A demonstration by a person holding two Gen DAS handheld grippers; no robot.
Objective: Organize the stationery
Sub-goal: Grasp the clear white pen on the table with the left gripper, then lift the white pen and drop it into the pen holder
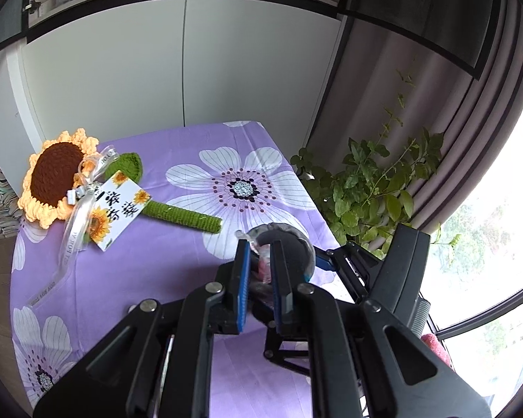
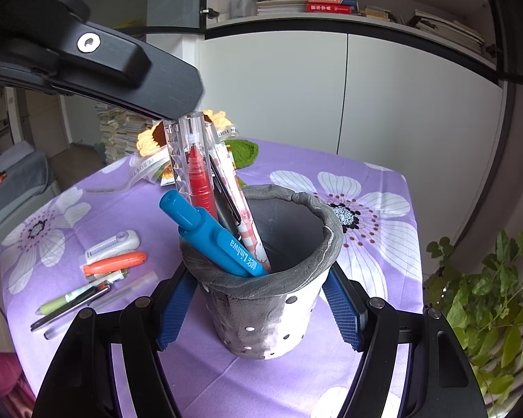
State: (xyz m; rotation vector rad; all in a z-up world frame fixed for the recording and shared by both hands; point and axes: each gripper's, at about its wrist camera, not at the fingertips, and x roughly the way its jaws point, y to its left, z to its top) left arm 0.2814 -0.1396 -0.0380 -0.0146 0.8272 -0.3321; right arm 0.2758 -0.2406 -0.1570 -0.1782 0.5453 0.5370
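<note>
Pens [image 2: 205, 181] pinched by left tongs [image 1: 261, 244] angled downward over pen cup [image 2: 268, 278], itself clamped by right tongs [image 2: 261, 308].

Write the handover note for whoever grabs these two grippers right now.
Left gripper: shut on pens, lowering them into the cup; in the right wrist view it is above the cup, on a clear red pen and others.
Right gripper: shut on the cup, steadying it on the purple cloth.
Done: blue pen is in the cup.
Left: release the held pens, then collect the orange pen, the white item and the other pens lying left of the cup.
</note>
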